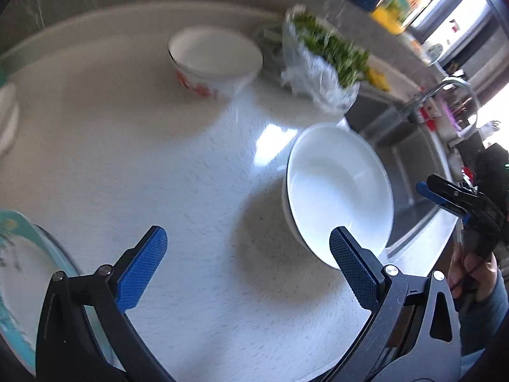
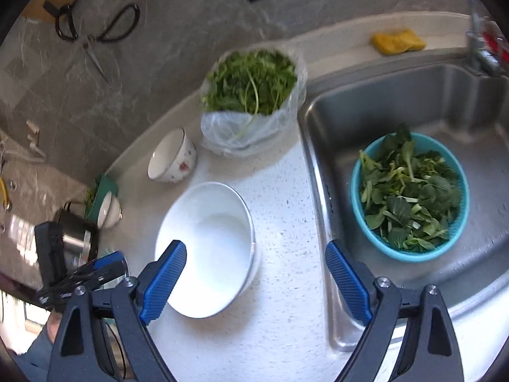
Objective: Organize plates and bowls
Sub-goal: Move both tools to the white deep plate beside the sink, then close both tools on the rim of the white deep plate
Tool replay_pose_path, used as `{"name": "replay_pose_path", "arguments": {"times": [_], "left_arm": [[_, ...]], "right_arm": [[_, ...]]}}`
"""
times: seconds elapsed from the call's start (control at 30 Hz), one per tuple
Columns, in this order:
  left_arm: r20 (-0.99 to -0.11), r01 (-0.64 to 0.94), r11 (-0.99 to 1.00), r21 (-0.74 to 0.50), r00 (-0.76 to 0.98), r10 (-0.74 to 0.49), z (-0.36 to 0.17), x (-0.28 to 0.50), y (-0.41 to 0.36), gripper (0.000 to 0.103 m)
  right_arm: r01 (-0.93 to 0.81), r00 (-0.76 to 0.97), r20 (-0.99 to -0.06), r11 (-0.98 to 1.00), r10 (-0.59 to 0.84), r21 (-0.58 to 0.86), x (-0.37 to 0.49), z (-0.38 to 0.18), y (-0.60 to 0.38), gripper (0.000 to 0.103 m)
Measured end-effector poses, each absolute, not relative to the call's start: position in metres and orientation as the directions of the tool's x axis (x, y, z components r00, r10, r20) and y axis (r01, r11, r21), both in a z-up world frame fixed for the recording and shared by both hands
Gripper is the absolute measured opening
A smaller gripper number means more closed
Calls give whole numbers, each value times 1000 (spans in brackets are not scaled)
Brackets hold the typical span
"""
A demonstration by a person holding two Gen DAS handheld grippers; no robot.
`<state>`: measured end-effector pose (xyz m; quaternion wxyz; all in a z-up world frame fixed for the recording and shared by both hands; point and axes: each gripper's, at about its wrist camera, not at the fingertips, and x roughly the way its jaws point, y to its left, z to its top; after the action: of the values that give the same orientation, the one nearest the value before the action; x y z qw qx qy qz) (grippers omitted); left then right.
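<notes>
A white deep plate (image 2: pixel 210 248) sits on the speckled white counter (image 2: pixel 286 286) beside the sink. My right gripper (image 2: pixel 254 245) hovers open above the counter, its left finger (image 2: pixel 165 273) overlapping the plate's near rim in the image. My left gripper (image 1: pixel 248 230) is also open over bare counter, and the same white plate (image 1: pixel 337 191) lies just past its right finger. A red-patterned bowl (image 1: pixel 213 60) stands at the back. A second small bowl (image 2: pixel 108 210) sits farther left. A teal-rimmed plate (image 1: pixel 19 264) lies at the lower left.
A plastic bag of green herbs (image 2: pixel 251 95) stands by the back ledge. The steel sink (image 2: pixel 381 102) holds a teal colander of leafy greens (image 2: pixel 410 197). A yellow sponge (image 2: pixel 397 41) rests on the ledge, and scissors (image 2: pixel 95 31) hang on the grey wall.
</notes>
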<state>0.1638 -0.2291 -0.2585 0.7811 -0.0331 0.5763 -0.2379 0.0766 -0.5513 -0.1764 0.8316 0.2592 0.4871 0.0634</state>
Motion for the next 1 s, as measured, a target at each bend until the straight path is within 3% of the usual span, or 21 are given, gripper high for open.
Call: {"name": "replay_pose_path", "arguments": {"times": [0.5,0.57,0.63,0.7,0.8,0.83,0.93,1.0], "left_arm": [[-897,330,901,-282,244,-370,-298,176,-267,102],[-885,323,894,-311,244,-396,-298,177,-269,96],[-883,320,888,-330,228,-410,-301,180,-272,78],[-885,316,886,-339,212,-415,-305,182,-275,66],[-883,324,878,-354,195,-428,-310,183,-281,33],[-886,328,878,-349,190,-423,-312,184,-284,28],[-888,332,876,-349,180,-422,-317,184,-290,27],[-886,324,874,-363,172,-431,-320,184,-292,22]], "right_arm": [[78,398,-769,816,501,572,110,-224,-546,89],[65,386,-769,817,509,573,112,-226,-543,86],[51,375,-769,817,518,575,114,-227,-540,85],[49,360,-777,821,516,568,117,-230,-537,84],[44,341,-785,825,517,563,121,-234,-534,69],[40,335,-788,827,517,560,122,-235,-533,63],[36,318,-798,835,512,549,125,-240,-531,50],[36,303,-805,837,511,545,125,-243,-529,34]]}}
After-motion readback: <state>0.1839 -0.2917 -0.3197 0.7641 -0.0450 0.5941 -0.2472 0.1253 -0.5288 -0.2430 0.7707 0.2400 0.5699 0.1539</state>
